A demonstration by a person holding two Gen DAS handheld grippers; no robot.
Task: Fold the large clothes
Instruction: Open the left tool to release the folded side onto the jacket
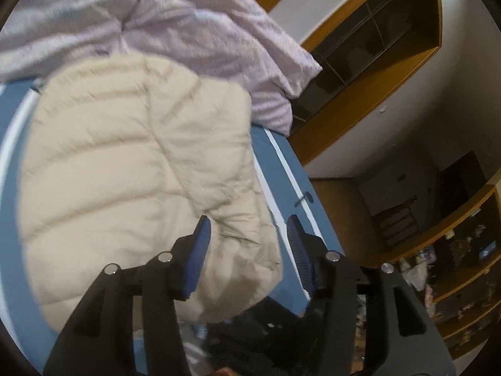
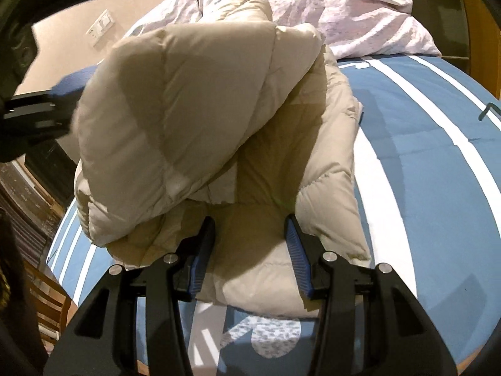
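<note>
A cream quilted puffer jacket (image 1: 125,163) lies on a bed with a blue and white striped sheet (image 1: 281,163). My left gripper (image 1: 249,224) is open just above the jacket's near edge by the bed's side. In the right wrist view the jacket (image 2: 194,100) is partly folded, one bulky part raised and draped over the rest. My right gripper (image 2: 250,222) is open over the jacket's near flat part, holding nothing. The left gripper (image 2: 62,94) shows at the left of the right wrist view, beside the raised part.
A crumpled lilac duvet (image 1: 175,28) lies at the head of the bed, also in the right wrist view (image 2: 344,3). Wooden shelving (image 1: 369,62) stands beyond the bed's edge. Cluttered shelves (image 1: 463,269) are at the lower right. A wall switch (image 2: 100,26) is on the beige wall.
</note>
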